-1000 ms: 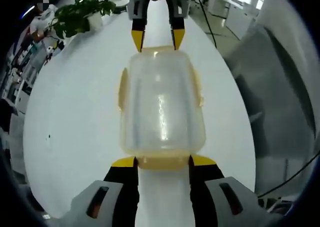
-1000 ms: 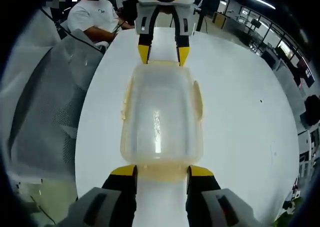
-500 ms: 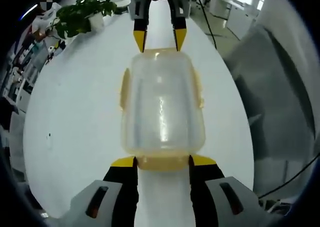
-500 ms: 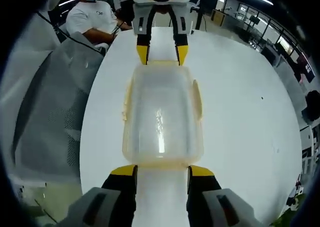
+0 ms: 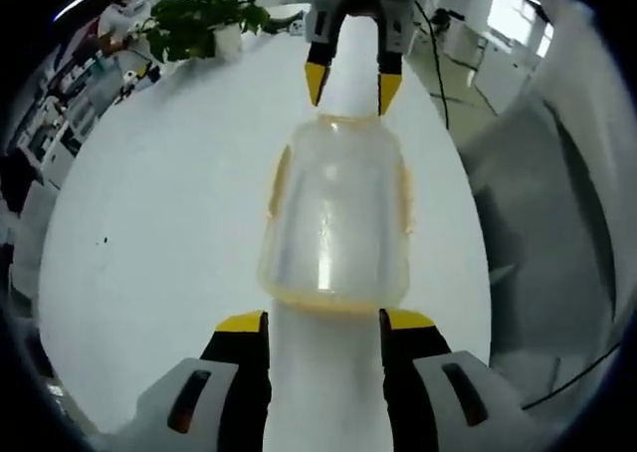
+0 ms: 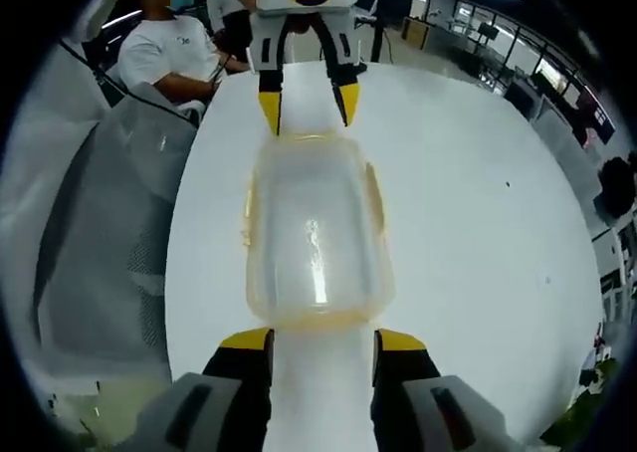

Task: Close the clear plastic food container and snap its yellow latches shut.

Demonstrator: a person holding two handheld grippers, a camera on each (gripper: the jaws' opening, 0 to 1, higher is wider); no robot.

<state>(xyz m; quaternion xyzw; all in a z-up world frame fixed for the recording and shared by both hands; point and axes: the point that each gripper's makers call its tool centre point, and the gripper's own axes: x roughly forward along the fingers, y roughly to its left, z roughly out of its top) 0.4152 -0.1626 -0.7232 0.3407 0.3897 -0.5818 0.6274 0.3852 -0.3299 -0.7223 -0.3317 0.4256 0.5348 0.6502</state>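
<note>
The clear plastic container (image 5: 333, 213) stands lid-on in the middle of the white table (image 5: 149, 223), between my two grippers. Yellow latches (image 5: 278, 185) on its long sides angle slightly outward. In the left gripper view, my left gripper (image 5: 324, 323) is open just short of the container's near end. My right gripper (image 5: 350, 86) is open beyond the far end. From the right gripper view, the container (image 6: 314, 238) lies ahead of my open right gripper (image 6: 320, 339), with side latches (image 6: 251, 211) showing. The left gripper (image 6: 308, 106) faces it from the far end. Neither gripper holds anything.
A potted plant (image 5: 204, 24) stands at the table's far edge. A grey mesh chair (image 6: 100, 233) stands close beside the table (image 6: 478, 223), and a person in a white shirt (image 6: 164, 49) sits behind it. Cables (image 5: 438, 64) run near the table.
Both grippers have drawn back from the container's ends, so small gaps now show at each end. The container has stayed in place on the table.
</note>
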